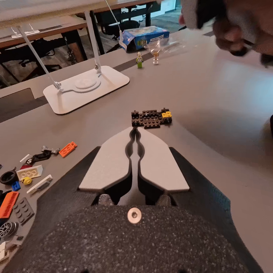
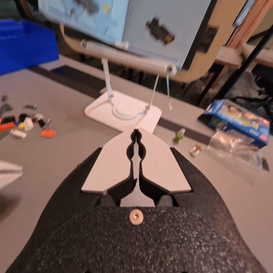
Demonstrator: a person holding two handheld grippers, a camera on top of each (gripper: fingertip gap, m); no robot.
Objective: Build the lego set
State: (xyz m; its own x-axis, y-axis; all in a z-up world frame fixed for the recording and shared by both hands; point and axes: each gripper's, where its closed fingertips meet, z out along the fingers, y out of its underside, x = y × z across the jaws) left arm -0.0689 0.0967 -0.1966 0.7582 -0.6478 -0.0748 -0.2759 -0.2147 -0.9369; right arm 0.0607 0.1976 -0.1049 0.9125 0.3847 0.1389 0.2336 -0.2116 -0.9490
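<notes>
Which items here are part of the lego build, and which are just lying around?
Build: black chassis, loose bricks, minifigure, instruction sheet on its stand.

Lying about: set box, clear bag.

Each tool (image 1: 135, 130) (image 2: 137, 130) has pale grey wavy-edged fingers, a speckled black body, one silver screw.

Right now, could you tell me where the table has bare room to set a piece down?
Free: right of the black chassis, and between it and the minifigure. Crowded: the loose-parts pile at left; the white stand base fills the far left.
</notes>
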